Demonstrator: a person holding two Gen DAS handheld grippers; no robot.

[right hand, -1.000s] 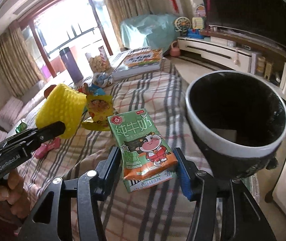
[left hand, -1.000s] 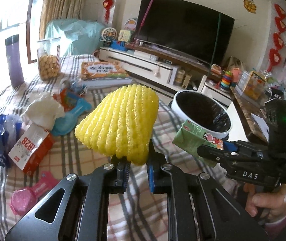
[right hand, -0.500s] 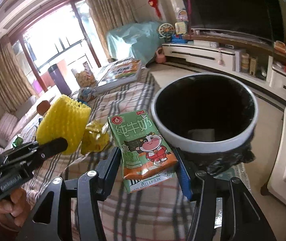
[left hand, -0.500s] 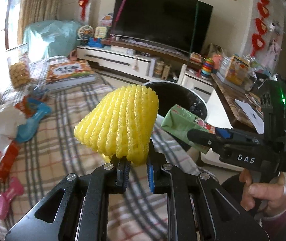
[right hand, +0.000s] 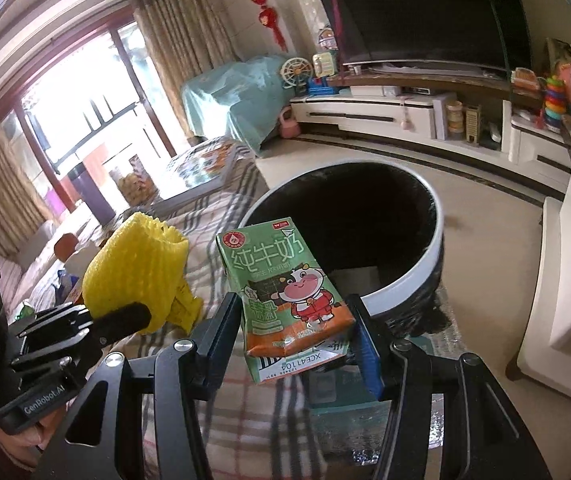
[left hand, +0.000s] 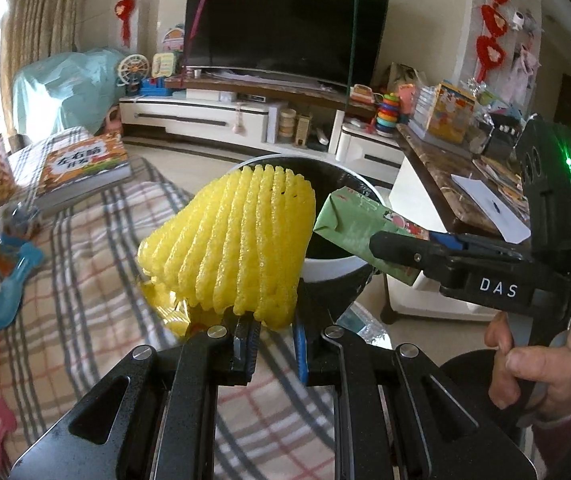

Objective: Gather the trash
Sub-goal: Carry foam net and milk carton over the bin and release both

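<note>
Both grippers carrying trash beside the bin.

Left gripper (left hand: 271,346) is clamping a yellow ribbed foam net (left hand: 233,244), flared and hollow, just short of the trash bin (right hand: 413,276). Right gripper (right hand: 299,346) is pinching a green milk carton (right hand: 285,292), dented, with cartoon cow print, at the bin's near rim. The bin is white-rimmed and black-lined, showing one pale flat piece (right hand: 355,276) inside.
</note>
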